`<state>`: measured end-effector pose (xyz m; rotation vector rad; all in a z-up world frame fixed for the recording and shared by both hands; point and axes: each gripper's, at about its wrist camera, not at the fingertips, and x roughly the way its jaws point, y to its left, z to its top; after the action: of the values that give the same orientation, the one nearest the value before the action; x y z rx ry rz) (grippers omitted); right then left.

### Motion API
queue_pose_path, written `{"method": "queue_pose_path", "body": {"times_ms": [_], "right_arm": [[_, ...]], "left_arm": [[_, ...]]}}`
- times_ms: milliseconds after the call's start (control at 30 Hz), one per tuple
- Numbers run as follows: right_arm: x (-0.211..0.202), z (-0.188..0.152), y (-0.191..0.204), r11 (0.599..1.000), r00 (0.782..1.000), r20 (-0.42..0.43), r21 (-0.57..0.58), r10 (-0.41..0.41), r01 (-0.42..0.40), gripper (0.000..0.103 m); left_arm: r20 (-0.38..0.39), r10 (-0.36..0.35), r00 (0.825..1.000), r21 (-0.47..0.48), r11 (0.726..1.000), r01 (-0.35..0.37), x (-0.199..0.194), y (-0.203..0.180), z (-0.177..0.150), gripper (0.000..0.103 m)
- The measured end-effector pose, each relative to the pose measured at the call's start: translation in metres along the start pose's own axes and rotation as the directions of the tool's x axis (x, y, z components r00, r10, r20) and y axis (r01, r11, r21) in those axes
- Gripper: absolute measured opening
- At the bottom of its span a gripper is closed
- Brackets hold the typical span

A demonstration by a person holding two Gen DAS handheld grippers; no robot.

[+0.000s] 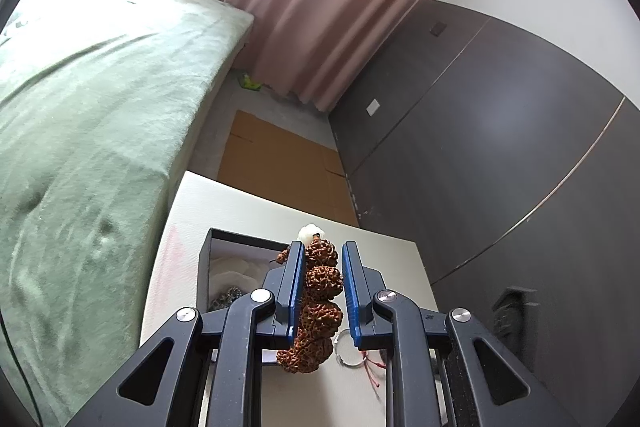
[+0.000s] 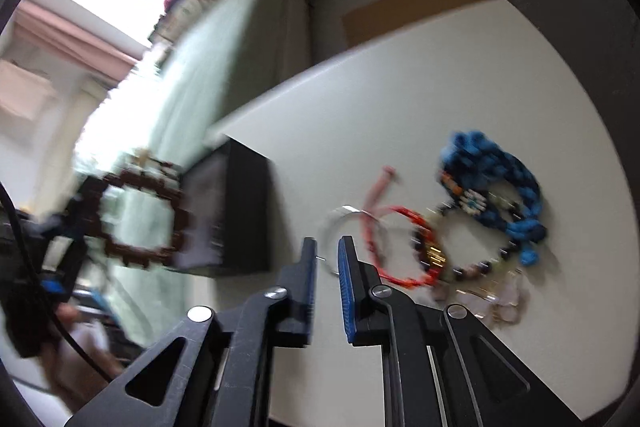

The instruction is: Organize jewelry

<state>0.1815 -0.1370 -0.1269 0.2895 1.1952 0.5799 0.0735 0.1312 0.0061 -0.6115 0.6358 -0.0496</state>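
One brown bead bracelet (image 1: 318, 301) clamped in left gripper (image 1: 323, 251), strung along the fingers, just above and beside black box (image 1: 208, 259) | right gripper (image 2: 328, 247) nearly together, empty, over table (image 2: 400, 99) | clear ring (image 2: 340, 239) just ahead of its tips; right hand nearer.

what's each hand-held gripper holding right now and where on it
Left hand-held gripper: brown seed-bead bracelet, pinched across one side of its loop. Right hand-held gripper: nothing visible between its pads.

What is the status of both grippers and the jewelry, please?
Left gripper shut on brown bead bracelet, above black box. Right gripper narrow, at clear ring; grip unclear. Nothing blocking.
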Motion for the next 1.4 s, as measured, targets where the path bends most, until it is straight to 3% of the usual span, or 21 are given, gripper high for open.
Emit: {"method": "queue_pose_path", "body": {"times_ms": [133,200,233,267,400,433,500,600,700,833,900,1000,1167,1400], "right_arm": [[0.005,0.000,-0.007,0.987,0.987,0.002,-0.006,-0.162,0.162,0.018],[-0.002,0.000,-0.008,0.972,0.972,0.031,-0.022,-0.234,0.235,0.029],[-0.005,0.000,-0.009,0.967,0.966,0.045,-0.021,-0.255,0.256,0.041],[-0.007,0.000,-0.009,0.962,0.962,0.054,-0.021,-0.269,0.271,0.045],[0.000,-0.001,-0.007,0.951,0.952,0.051,-0.057,-0.302,0.305,0.045],[0.003,-0.001,-0.005,0.948,0.951,0.042,-0.074,-0.306,0.308,0.043],[0.008,0.001,-0.005,0.945,0.949,0.036,-0.088,-0.314,0.316,0.013],[0.001,0.003,-0.005,0.961,0.962,0.055,-0.063,-0.267,0.270,0.009],[-0.017,0.005,-0.006,0.988,0.985,0.088,-0.030,-0.151,0.154,0.009],[-0.033,0.010,0.007,0.999,0.990,0.144,-0.034,-0.008,0.013,0.009],[-0.039,0.012,0.013,0.998,0.985,0.164,-0.045,0.056,-0.049,0.009],[-0.037,0.019,0.024,0.993,0.977,0.178,-0.062,0.114,-0.104,0.009],[-0.030,0.023,0.041,0.976,0.960,0.182,-0.083,0.211,-0.199,0.009],[-0.019,0.024,0.068,0.932,0.917,0.174,-0.118,0.358,-0.342,0.009]], "left_arm": [[0.003,0.000,1.000,0.002,1.000,0.000,-0.002,0.000,0.000,0.019],[0.004,0.000,1.000,0.003,1.000,0.000,-0.004,-0.001,-0.001,0.019],[0.004,-0.001,1.000,0.003,1.000,0.001,-0.004,-0.001,-0.001,0.019],[0.004,-0.001,1.000,0.004,1.000,0.001,-0.004,-0.001,-0.002,0.019],[-0.002,0.001,1.000,0.010,1.000,-0.001,-0.002,-0.002,-0.002,0.019],[-0.003,0.002,1.000,0.010,1.000,-0.002,-0.002,-0.003,-0.003,0.019],[-0.005,0.005,1.000,0.009,1.000,-0.005,0.000,-0.003,-0.004,0.019],[-0.004,0.010,1.000,0.002,1.000,-0.010,0.002,0.000,-0.003,0.019],[-0.004,0.004,1.000,-0.007,1.000,-0.004,0.006,0.002,-0.001,0.019],[-0.015,-0.015,1.000,-0.016,1.000,0.015,0.012,0.003,-0.001,0.019],[-0.023,-0.017,1.000,-0.017,1.000,0.016,0.017,0.004,-0.001,0.019],[-0.038,0.039,0.999,-0.010,0.999,-0.039,0.028,0.006,0.001,0.020],[-0.062,0.068,0.996,-0.037,0.997,-0.070,0.036,0.015,0.005,0.056],[-0.007,0.058,0.998,-0.101,0.993,-0.058,0.024,0.032,0.017,0.059]]}}
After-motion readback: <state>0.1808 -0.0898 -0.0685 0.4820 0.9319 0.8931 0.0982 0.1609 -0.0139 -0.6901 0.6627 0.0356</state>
